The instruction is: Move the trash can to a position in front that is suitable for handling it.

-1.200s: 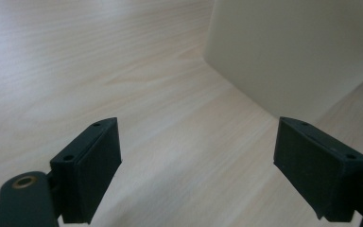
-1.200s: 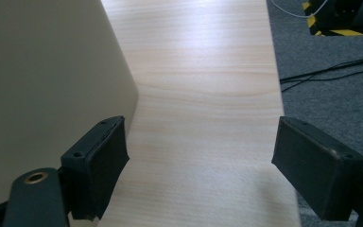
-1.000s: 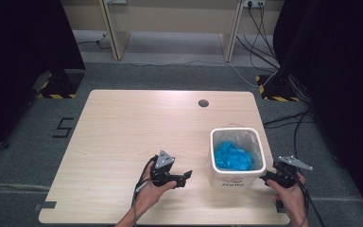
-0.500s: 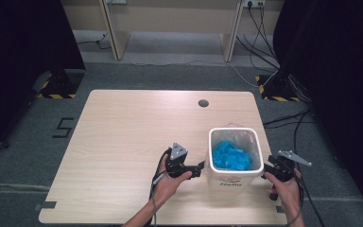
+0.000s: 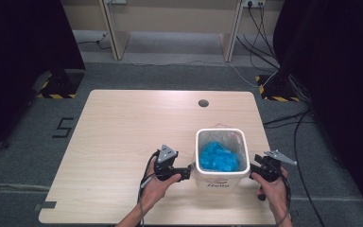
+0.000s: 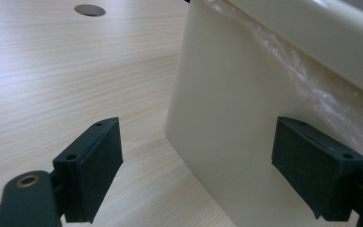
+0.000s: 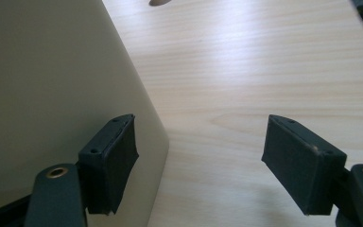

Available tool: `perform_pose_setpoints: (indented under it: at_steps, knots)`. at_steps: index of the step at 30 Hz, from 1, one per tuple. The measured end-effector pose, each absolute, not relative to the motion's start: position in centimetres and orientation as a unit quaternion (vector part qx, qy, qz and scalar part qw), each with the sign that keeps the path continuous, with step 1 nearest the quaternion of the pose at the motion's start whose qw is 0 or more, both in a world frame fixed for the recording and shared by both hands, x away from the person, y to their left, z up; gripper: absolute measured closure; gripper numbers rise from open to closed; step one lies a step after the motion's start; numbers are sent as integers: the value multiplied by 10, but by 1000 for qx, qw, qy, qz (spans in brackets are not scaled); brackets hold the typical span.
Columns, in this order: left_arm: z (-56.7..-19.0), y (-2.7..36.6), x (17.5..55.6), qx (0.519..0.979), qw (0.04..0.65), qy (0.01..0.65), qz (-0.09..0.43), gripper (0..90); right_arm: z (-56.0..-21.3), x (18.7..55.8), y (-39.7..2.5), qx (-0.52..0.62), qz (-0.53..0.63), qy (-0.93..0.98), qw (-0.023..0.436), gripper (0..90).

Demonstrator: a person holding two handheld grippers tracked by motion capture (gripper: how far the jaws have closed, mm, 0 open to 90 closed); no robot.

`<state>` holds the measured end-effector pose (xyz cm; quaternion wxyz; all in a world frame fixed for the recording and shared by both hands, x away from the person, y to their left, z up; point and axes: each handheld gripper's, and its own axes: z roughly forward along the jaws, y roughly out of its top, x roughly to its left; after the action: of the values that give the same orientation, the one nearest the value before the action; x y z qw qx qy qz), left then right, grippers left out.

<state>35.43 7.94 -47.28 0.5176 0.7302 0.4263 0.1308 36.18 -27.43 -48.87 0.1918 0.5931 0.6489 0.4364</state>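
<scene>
Bin (image 6: 227,118) cut off by top and right edges in left gripper view. Blue contents (image 5: 219,157) too blurred to identify. Lettering (image 5: 219,185) on bin front barely legible.

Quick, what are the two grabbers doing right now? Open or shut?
Left gripper: open, empty, jaws by the white bin.
Right gripper: open, empty, next to the bin's other side.

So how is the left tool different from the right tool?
The left tool sits over the table, at the left wall of the cream bin; the right tool is at the bin's right side, by the table's edge. In its own view, the left tool's right pad crosses the bin wall; in the right tool's own view it is the left pad. Both are black, open and empty, each held in one hand.
</scene>
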Motion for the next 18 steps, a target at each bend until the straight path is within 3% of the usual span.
perform_pose_setpoints:
  at_steps: [18]
  knots:
    - [-477,137,332,701,525,460,145,151,-488,355,-212,576,425,675,175,272]
